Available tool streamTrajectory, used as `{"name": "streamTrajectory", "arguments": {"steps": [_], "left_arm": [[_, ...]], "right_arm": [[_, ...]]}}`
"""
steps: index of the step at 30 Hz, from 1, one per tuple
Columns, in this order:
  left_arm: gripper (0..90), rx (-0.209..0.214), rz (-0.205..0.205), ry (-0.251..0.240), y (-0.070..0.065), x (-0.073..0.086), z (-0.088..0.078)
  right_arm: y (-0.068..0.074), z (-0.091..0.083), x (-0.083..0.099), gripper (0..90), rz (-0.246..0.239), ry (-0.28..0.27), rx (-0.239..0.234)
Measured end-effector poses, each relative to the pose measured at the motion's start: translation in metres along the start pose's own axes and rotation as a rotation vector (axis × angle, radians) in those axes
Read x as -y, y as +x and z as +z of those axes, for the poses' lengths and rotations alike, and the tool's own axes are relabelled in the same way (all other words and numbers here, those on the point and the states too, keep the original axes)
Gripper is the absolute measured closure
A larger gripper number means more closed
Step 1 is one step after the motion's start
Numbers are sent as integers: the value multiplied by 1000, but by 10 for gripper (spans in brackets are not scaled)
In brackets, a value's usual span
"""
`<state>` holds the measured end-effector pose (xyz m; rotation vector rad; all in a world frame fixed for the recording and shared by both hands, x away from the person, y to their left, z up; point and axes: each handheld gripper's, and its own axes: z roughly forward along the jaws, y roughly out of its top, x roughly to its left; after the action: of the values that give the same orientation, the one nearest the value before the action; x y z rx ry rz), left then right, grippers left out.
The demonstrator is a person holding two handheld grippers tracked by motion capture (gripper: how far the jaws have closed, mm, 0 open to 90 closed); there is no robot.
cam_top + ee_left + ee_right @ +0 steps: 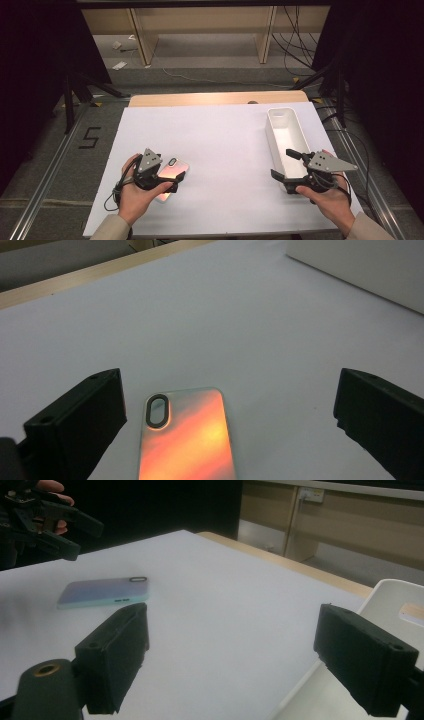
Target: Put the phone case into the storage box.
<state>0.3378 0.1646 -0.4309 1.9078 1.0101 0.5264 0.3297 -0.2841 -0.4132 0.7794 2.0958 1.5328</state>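
A phone point(174, 172) with a shiny back that reflects orange and pink lies flat on the white table sheet at the front left. My left gripper point(176, 175) hovers over its near end, jaws open. In the left gripper view the phone point(187, 435) lies between the two jaws of the left gripper point(227, 385) without touching either. At the front right my right gripper point(286, 165) is open over the near end of a long white bin point(277, 131). From the right gripper view point(232, 615) one jaw hangs over the bin point(395, 592), and the phone point(102, 591) lies farther off.
The white sheet point(215, 145) covers a wooden table whose far edge point(215, 98) shows. The bin's wall point(370, 270) stands at the top right of the left gripper view. Shelving, cables and stand legs lie on the floor beyond. The left gripper point(75, 537) shows far off.
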Motion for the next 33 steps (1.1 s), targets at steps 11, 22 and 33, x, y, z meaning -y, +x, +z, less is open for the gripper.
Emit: {"name": "streamTrajectory", "arguments": {"steps": [11, 22, 33], "left_arm": [[11, -9, -2, 4, 0, 0, 0], [660, -34, 39, 18, 3, -2, -5], [900, 7, 61, 169, -5, 3, 12]], "right_arm": [[0, 0, 0, 153, 1, -3, 0], [0, 0, 0, 153, 3, -9, 1], [0, 0, -1, 153, 1, -11, 1]]}}
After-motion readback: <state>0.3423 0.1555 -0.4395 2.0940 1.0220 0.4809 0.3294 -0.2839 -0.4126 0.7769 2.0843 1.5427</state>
